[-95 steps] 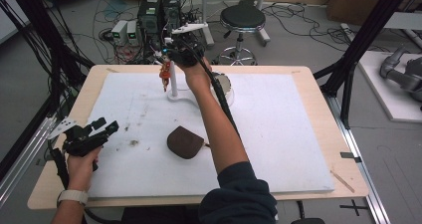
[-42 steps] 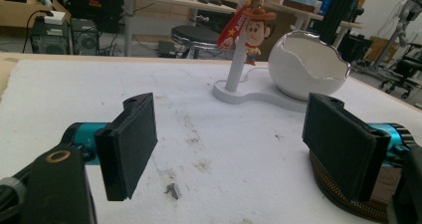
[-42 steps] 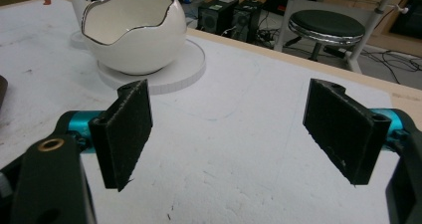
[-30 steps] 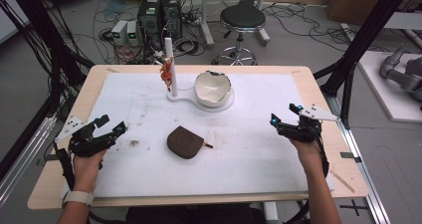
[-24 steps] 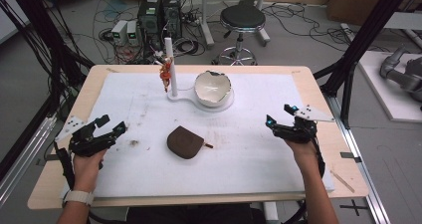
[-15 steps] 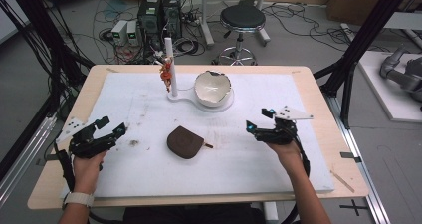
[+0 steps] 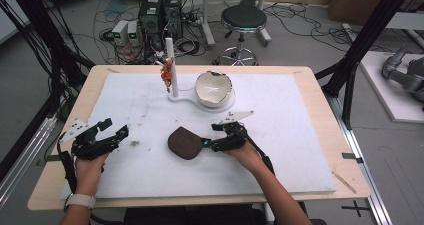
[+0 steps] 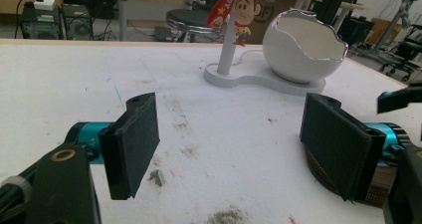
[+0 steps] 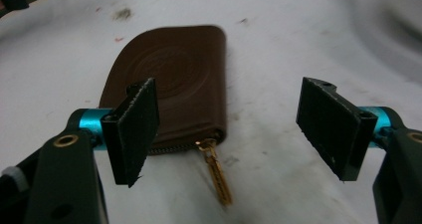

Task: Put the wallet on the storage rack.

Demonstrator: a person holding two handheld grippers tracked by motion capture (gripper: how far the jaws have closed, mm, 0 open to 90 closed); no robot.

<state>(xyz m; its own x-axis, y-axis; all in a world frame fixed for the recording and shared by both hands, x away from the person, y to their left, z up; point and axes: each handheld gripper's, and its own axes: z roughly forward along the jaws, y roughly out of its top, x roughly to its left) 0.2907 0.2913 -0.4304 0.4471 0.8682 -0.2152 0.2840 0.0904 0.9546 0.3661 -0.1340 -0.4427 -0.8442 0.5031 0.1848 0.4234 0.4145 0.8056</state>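
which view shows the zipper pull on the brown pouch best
The right gripper view: the gold zipper pull lies close up between the open jaws, trailing from the corner of the brown pouch. In the high view the pouch is small and its pull is too tiny to make out. The left gripper view catches only the pouch's edge behind a jaw.
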